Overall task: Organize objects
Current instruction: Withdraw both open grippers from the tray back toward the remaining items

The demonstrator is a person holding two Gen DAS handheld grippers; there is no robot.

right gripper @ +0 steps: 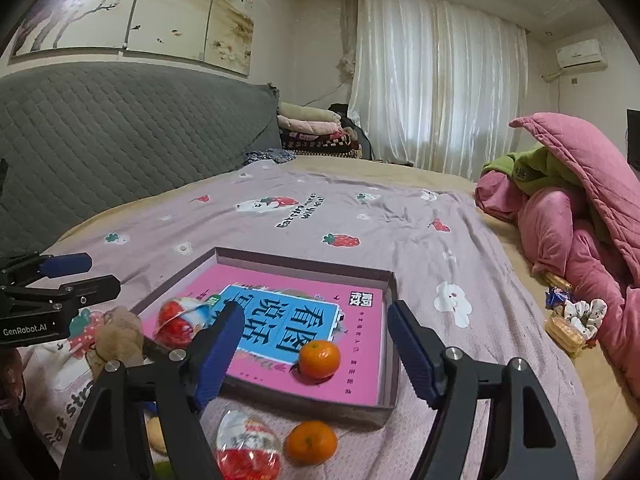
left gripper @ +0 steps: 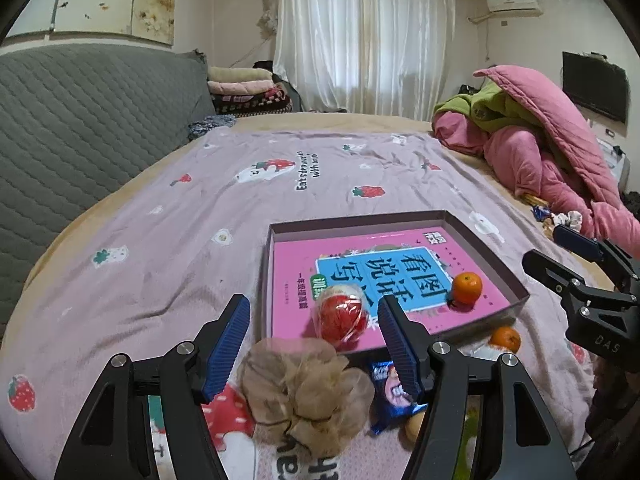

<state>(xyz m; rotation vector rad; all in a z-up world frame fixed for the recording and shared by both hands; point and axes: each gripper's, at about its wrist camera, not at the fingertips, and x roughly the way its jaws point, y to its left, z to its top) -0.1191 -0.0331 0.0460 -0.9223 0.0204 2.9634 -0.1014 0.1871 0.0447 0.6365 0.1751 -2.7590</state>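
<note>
A shallow box [left gripper: 486, 246] [right gripper: 394, 308] lies on the bed with a pink book [left gripper: 296, 268] [right gripper: 360, 344] in it. In the box sit a red-and-white egg toy [left gripper: 341, 318] [right gripper: 176, 318] and an orange [left gripper: 466, 287] [right gripper: 319, 359]. Outside it lie a second orange [left gripper: 505, 339] [right gripper: 311, 441], a second egg toy [right gripper: 247, 446], a tan scrunchie [left gripper: 304, 392] [right gripper: 118, 332] and a blue snack packet [left gripper: 390, 394]. My left gripper [left gripper: 312, 344] is open and empty, above the scrunchie. My right gripper [right gripper: 314, 356] is open and empty, around the orange in the box without touching it.
A pile of pink and green quilts [left gripper: 536, 136] [right gripper: 568, 208] sits at the right. More snacks and a floral scrunchie [right gripper: 576, 318] lie beside it. A grey padded headboard [left gripper: 80, 120] runs along the left. The bedsheet [left gripper: 240, 208] has strawberry prints.
</note>
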